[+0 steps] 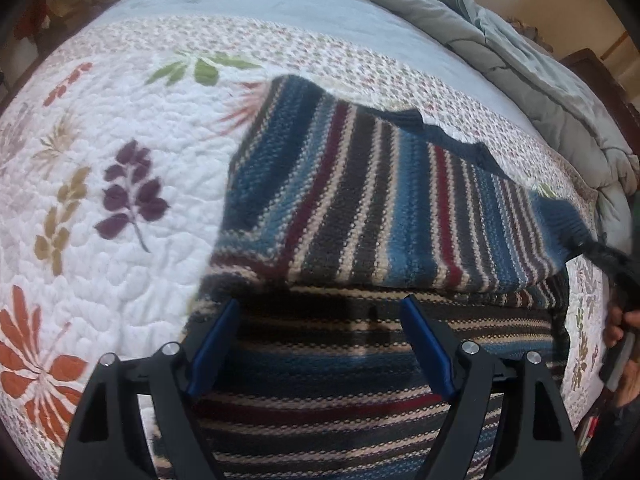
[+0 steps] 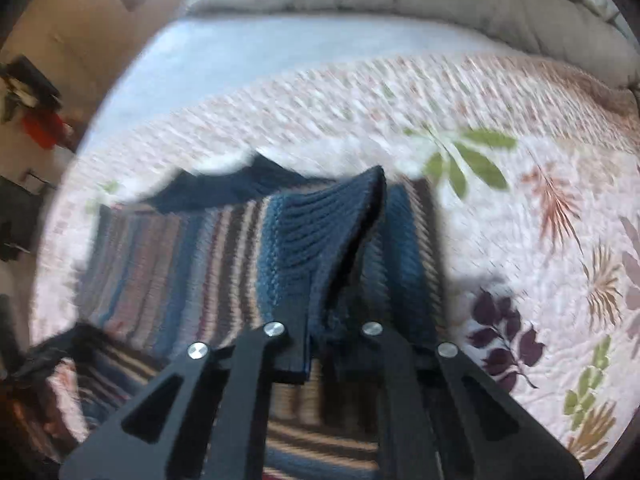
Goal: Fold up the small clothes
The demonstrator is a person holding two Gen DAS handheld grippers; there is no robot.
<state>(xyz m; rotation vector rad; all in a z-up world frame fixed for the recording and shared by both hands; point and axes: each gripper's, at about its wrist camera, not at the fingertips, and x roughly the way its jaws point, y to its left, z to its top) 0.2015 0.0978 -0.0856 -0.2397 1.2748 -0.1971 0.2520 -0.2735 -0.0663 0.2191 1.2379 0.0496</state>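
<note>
Quilt [image 1: 120, 128]: spread beneath both my claws (leaf print).
Sweater [image 1: 380, 200]: striped, just ahead of my left claw, half folded.
Left claw [image 1: 320, 320]: spread wide, empty, above sweater.
Right claw [image 2: 332, 312]: pinched onto sweater's blue hem [image 2: 320, 240].

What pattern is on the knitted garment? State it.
Blue, maroon, cream and dark stripes on the sweater; left wrist view.

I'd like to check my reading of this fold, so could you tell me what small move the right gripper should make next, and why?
Probably carry the pinched edge on across and lay it down. The right gripper is shut on the striped sweater's dark blue ribbed hem, held up off the floral quilt, with that part partly folded over the rest. The left gripper is open above the lower layer, holding nothing.
</note>
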